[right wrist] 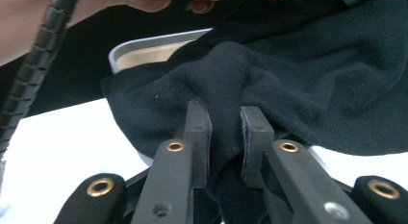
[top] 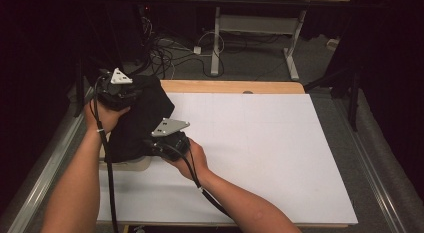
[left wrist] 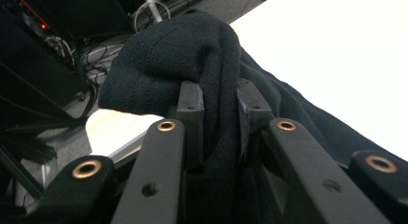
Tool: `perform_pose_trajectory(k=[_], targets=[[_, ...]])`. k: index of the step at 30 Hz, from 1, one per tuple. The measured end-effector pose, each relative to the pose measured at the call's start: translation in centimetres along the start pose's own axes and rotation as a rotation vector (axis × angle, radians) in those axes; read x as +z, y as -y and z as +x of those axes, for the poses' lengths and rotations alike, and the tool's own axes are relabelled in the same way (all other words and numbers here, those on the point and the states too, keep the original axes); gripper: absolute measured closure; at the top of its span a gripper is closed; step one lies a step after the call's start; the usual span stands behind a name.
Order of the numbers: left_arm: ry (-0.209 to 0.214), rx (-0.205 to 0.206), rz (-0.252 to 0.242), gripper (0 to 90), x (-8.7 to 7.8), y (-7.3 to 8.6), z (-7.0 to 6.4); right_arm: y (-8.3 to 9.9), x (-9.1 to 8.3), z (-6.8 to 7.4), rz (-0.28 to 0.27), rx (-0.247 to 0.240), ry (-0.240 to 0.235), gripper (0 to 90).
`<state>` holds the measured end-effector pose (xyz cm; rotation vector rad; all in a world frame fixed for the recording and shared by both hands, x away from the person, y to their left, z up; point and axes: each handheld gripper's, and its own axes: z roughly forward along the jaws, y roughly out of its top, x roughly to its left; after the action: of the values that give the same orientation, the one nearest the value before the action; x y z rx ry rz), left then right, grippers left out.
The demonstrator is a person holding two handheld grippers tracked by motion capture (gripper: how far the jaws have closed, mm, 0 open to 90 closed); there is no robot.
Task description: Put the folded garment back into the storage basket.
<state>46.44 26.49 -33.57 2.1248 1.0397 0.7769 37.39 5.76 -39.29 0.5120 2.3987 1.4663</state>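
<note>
The left hand-held gripper [left wrist: 219,113] and the right hand-held gripper [right wrist: 226,132] were each clamped on a fold of the black fleece garment [top: 140,118], bunched at the counter's [top: 260,158] nine o'clock edge. Gripping was judged done; spreading remained.

lab | floor cables [top: 165,50] | desk frame [top: 260,28] | dark curtains [top: 395,53]

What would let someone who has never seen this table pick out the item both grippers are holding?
Start from the white sheet covering the table, then go to its near-left corner, where a shallow grey tray sits. Draped over that tray is a black cloth, pinched by the left gripper and the right gripper. It is the one soft, dark, crumpled thing against the white surface.
</note>
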Motion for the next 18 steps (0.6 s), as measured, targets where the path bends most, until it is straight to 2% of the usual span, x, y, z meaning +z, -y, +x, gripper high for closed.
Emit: perform_pose_trajectory(k=[2,7,9,10,12,18], targets=[[-0.015,-0.005,0.011,74.3,0.2,0.4,0.7,-0.1,1.2,0.2,0.013,0.0,0.003,78.1],[-0.032,-0.021,0.04,74.3,0.8,1.1,1.5,-0.4,2.8,0.4,0.037,-0.008,0.014,78.0],[-0.022,-0.035,0.045,74.3,1.0,1.5,1.8,-0.5,3.4,0.6,0.051,-0.017,0.028,78.0],[-0.029,-0.023,0.058,74.2,1.3,1.8,1.7,-0.6,4.0,0.8,0.078,-0.033,0.037,78.0],[-0.03,-0.018,0.067,74.2,1.5,1.9,1.6,-0.6,4.2,0.8,0.085,-0.042,0.04,78.0],[-0.034,-0.014,0.115,74.1,2.4,2.9,1.6,-0.3,5.3,0.9,0.113,-0.032,0.041,77.7]])
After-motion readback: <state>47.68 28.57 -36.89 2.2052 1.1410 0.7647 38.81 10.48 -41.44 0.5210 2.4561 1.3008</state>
